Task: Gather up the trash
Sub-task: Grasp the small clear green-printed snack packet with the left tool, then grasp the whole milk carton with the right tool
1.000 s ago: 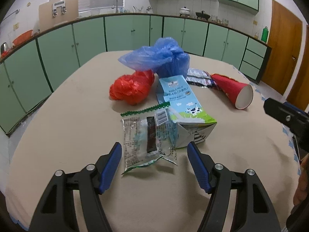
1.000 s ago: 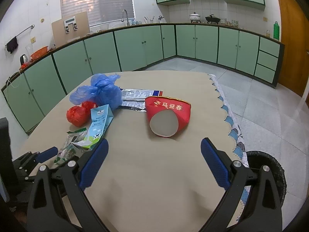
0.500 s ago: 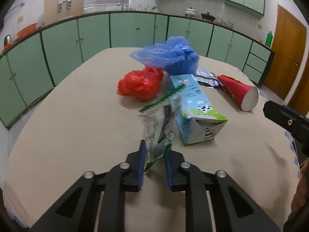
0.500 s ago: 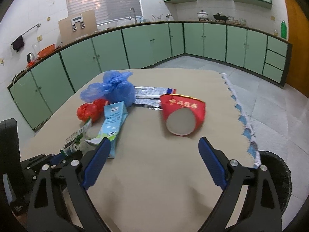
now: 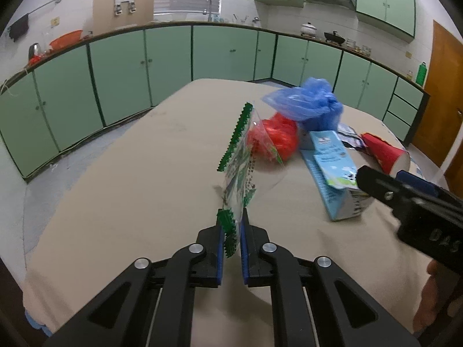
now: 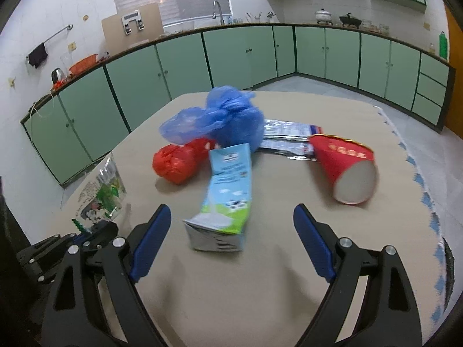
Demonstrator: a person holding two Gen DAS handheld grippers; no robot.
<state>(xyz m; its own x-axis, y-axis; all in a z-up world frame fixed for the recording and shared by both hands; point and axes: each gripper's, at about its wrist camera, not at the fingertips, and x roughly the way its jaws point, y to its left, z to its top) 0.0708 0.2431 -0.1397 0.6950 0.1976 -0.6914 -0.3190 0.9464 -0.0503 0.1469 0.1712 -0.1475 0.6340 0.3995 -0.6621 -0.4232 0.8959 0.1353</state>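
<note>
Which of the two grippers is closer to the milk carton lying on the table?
Right. The right gripper hangs open just before the milk carton; the left gripper, off to its side, pinches a clear wrapper.

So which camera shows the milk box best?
The right wrist view. There the milk box lies whole and unblocked in front of the open right gripper. In the left wrist view the milk box sits off to the side, its near end partly hidden behind the right gripper.

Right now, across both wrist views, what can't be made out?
- Milk carton: its near end hidden behind the right tool in the left wrist view.
- Red paper cup: mouth partly hidden there too.
- Foil wrappers: print too small, partly behind the blue bag.
- Dark object off the table: cut off by the edge.
</note>
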